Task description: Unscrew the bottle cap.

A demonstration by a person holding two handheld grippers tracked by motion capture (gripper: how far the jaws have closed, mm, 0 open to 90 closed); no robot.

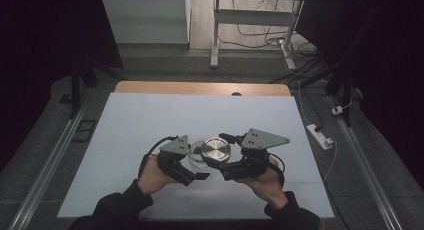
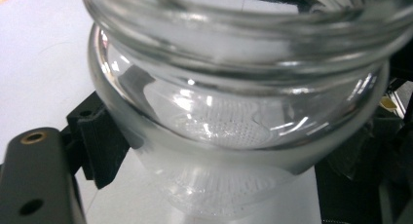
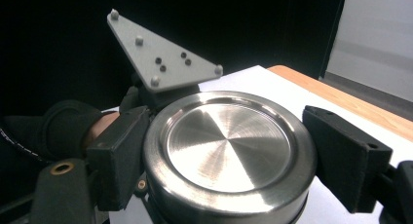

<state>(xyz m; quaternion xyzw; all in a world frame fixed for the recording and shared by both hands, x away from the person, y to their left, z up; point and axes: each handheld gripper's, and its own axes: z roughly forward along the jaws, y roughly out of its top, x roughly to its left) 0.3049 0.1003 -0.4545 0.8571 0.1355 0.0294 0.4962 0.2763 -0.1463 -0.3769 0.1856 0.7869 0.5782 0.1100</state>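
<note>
My left gripper (image 1: 200, 175) clamps empty glass jar (image 1: 198, 155); right gripper (image 1: 220, 166) clamps steel lid (image 1: 216, 149) at jar's 3 o'clock.

Glass jar (image 2: 234, 112): clear, glossy, smooth; threaded neck, fine stippled pattern on base, bright reflections.
Metal lid (image 3: 226, 143): brushed steel look, radial sheen on top, polished rim.
Left tool (image 1: 192, 176), right tool (image 1: 218, 166): matt black plastic jaw blocks, slightly grainy; brass-coloured screw inserts.
Plate (image 3: 158, 56) on left tool: matt grey, small studs.
Desk (image 1: 150, 120): covered with matt white sheet, smooth; far edge (image 1: 200, 88) light wood.
Sleeve (image 1: 115, 207): dark cloth.
</note>
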